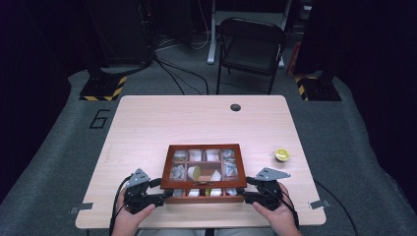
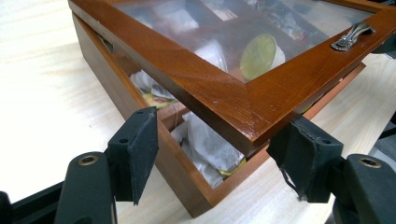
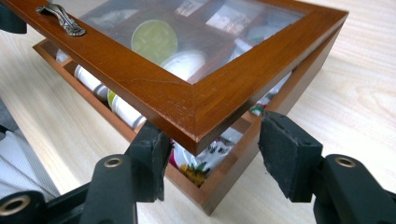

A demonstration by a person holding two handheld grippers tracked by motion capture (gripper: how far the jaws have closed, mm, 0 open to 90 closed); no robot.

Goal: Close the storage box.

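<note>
From above, both forearms come in at the near edge of the pale wooden table (image 1: 147,123), the left gripper (image 1: 164,195) and the right gripper (image 1: 242,194) set at the two near corners of a reddish-brown wooden box (image 1: 204,199) that sits close to the person, a little right of centre. Its glass-paned lid (image 1: 204,147) shows compartments of pale packets beneath, and half a lime (image 1: 282,155) lies on the table off to the right, well apart from the box. A dark folding chair (image 1: 251,46) stands on the grey floor beyond the table. In the left gripper view the jaws are spread wide on either side of the box's corner, gripping nothing — the lid (image 2: 219,100) is lifted off the base (image 2: 173,172), its glossy frame hanging above the gap, with white tea bags (image 2: 210,147) in the compartment below and a small metal handle (image 2: 352,36) on the front rail. In the right gripper view the jaws are likewise parted around the other near corner, the lid's mitred corner (image 3: 194,116) raised between them, small white tubs (image 3: 123,109) lying in the front row.
</note>
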